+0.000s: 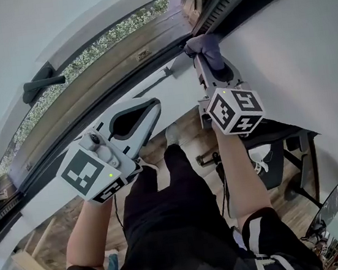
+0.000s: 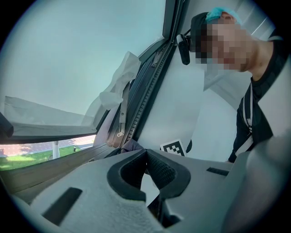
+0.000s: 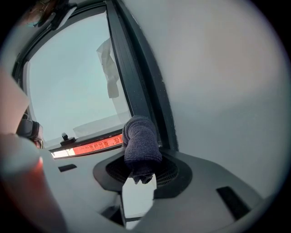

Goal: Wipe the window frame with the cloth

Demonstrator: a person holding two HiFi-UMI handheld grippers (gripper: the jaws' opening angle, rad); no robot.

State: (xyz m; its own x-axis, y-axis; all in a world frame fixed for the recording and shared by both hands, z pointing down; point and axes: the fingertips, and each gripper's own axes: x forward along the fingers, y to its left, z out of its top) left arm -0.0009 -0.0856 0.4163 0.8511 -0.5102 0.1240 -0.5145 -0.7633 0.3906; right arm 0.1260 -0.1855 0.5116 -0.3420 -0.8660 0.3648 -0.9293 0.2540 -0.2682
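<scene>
Cloth of dark blue-grey knit (image 3: 141,143) sits clamped between the 2 jaws of the right gripper (image 3: 141,166), its bunched end pressed against the dark upright window frame (image 3: 136,77) on the side next to the white wall (image 3: 218,91). Left gripper (image 2: 146,157) hangs apart from that frame - jaws closed tip to tip, nothing between them.
</scene>
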